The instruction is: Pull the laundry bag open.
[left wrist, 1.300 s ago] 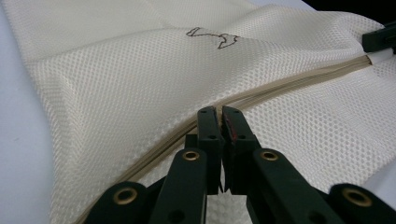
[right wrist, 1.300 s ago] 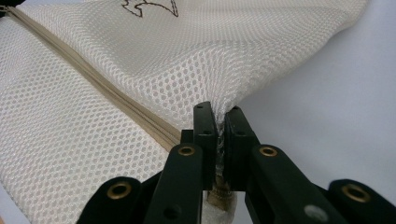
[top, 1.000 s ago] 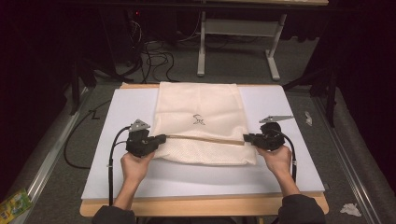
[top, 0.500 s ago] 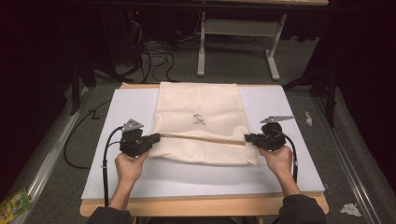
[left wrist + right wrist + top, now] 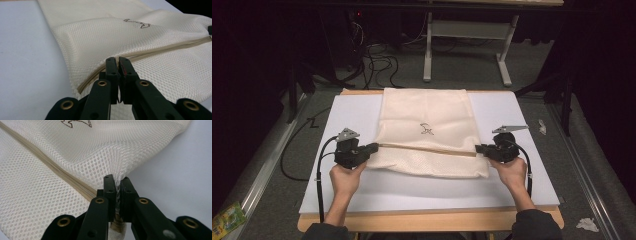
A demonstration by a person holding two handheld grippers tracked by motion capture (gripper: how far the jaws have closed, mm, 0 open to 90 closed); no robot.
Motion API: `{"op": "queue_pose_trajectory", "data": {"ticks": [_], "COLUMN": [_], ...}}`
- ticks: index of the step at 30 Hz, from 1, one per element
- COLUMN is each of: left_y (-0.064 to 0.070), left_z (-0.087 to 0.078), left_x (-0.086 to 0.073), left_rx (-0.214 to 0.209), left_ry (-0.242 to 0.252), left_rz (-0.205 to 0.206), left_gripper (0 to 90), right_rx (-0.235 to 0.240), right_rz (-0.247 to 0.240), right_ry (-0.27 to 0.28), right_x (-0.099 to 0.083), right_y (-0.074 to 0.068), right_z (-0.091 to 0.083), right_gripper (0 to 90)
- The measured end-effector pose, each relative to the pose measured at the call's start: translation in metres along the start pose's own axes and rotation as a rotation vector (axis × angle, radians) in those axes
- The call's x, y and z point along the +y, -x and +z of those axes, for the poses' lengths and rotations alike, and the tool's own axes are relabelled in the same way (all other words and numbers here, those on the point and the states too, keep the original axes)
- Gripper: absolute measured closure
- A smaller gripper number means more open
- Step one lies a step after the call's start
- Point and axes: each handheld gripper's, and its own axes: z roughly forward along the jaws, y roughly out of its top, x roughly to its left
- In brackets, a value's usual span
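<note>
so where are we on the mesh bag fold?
Done: the mesh bag lies flat on the white board, near part doubled along the zipper band. In hand: left gripper and right gripper each pinch an end of that band. Left, probably: carrying the fold further and letting go.

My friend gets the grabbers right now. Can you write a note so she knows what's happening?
Left gripper: jaws shut on the mesh bag at its left edge, by the zipper band.
Right gripper: jaws shut on the mesh bag's right edge, at the zipper's other end.
The bag lies flat on the white board, its far end reaching the board's far edge, its near part folded over along the zipper.
Done: both edges gripped, band pulled straight between them.
Left, probably: finish the fold or lift; keep both grips even so the mesh doesn't slip.
</note>
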Motion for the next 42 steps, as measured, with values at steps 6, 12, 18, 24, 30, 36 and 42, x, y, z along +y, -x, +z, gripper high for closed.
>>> {"op": "queue_pose_trajectory", "data": {"ticks": [6,12,18,24,30,36,42], "left_y": [-0.004,-0.006,-0.008,-0.011,-0.012,-0.011,-0.010], "left_z": [-0.002,-0.005,-0.010,-0.011,-0.011,-0.010,-0.009], "left_x": [-0.002,-0.001,-0.001,-0.001,-0.002,-0.003,-0.007], "left_rx": [0.004,0.020,0.027,0.040,0.038,0.040,0.019], "left_ry": [0.005,0.008,0.016,0.012,0.007,0.000,-0.005], "left_rz": [-0.006,-0.006,-0.007,-0.001,-0.012,0.001,-0.023], "left_gripper": [87.1,87.2,87.2,87.2,87.2,87.2,87.1], "right_rx": [-0.002,-0.008,-0.007,-0.019,-0.023,-0.031,-0.036], "right_rz": [0.001,-0.006,0.003,0.013,0.014,0.023,0.028], "right_ry": [0.005,0.012,0.016,0.014,0.021,0.029,0.029], "right_x": [-0.001,0.000,-0.001,-0.001,-0.001,0.000,-0.001], "right_y": [0.002,0.002,0.004,0.007,0.007,0.010,0.011], "right_z": [-0.003,-0.003,-0.004,-0.003,-0.003,-0.006,-0.005], "right_gripper": [87.2,87.1,87.2,87.2,87.2,87.2,87.1]}}
